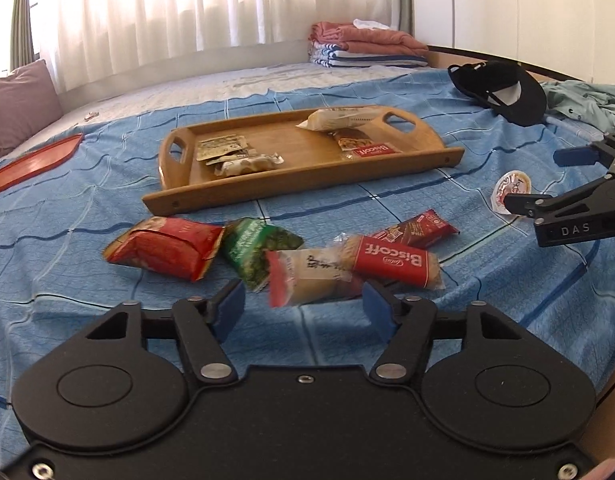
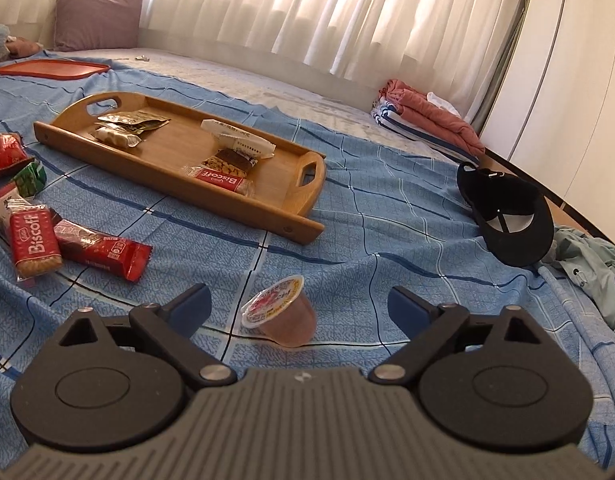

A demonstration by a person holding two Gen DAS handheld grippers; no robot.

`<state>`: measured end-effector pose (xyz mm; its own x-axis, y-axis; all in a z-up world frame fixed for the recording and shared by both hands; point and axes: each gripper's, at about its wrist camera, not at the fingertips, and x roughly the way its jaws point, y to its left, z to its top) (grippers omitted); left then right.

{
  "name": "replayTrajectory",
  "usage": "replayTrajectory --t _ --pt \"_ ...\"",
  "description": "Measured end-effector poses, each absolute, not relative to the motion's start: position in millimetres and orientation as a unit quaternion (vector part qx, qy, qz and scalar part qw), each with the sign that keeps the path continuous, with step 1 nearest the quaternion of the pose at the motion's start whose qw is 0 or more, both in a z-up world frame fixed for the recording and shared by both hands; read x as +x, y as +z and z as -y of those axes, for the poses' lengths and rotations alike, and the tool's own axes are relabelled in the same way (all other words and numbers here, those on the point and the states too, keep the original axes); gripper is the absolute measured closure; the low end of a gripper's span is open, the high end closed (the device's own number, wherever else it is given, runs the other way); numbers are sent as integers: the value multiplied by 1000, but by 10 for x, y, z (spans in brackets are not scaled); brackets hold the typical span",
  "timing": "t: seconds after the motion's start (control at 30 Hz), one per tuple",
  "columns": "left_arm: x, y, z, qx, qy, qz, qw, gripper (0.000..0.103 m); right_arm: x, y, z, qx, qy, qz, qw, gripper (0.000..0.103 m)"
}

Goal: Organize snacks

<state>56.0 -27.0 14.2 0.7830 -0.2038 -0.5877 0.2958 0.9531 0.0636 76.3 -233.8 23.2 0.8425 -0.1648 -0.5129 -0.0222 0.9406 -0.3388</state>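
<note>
Just ahead of the right gripper [image 2: 298,308], between its spread blue pads, a jelly cup [image 2: 281,316] lies tipped on its side on the bed [image 2: 387,220], foil lid facing the far left; neither pad touches it, so the gripper appears lined up to close on the cup rather than holding anything. The left gripper [image 1: 303,306] hangs low over the bedspread with its fingers likewise apart and empty, and right in front of them sits a loose pile of snacks: a pale wrapped cake [image 1: 307,280] nearest, a Biscoff pack [image 1: 391,262] touching it to the right, a green packet [image 1: 259,246] and a red bag [image 1: 167,250] to the left. Farther ahead of both grippers the wooden tray [image 1: 347,176] already carries several packets grouped at each end, which suggests the snacks are being sorted onto it while these ones wait. Both grippers point forward, roughly level with the bed
</note>
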Motion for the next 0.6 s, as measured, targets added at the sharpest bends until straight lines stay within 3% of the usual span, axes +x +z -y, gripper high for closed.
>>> replayTrajectory --t 0.17,0.23,0.33,0.6 --pt "640 120 392 66 -120 -303 943 41 838 204 2369 -150 -37 -282 947 13" --pt "682 88 439 69 -120 -308 941 35 864 184 2363 -149 -34 -286 946 16" --pt "731 34 492 73 -116 -311 940 33 882 152 2343 -151 -32 -287 945 28" --pt "814 -10 569 88 -110 -319 937 31 886 96 2337 -154 -31 -287 945 29"
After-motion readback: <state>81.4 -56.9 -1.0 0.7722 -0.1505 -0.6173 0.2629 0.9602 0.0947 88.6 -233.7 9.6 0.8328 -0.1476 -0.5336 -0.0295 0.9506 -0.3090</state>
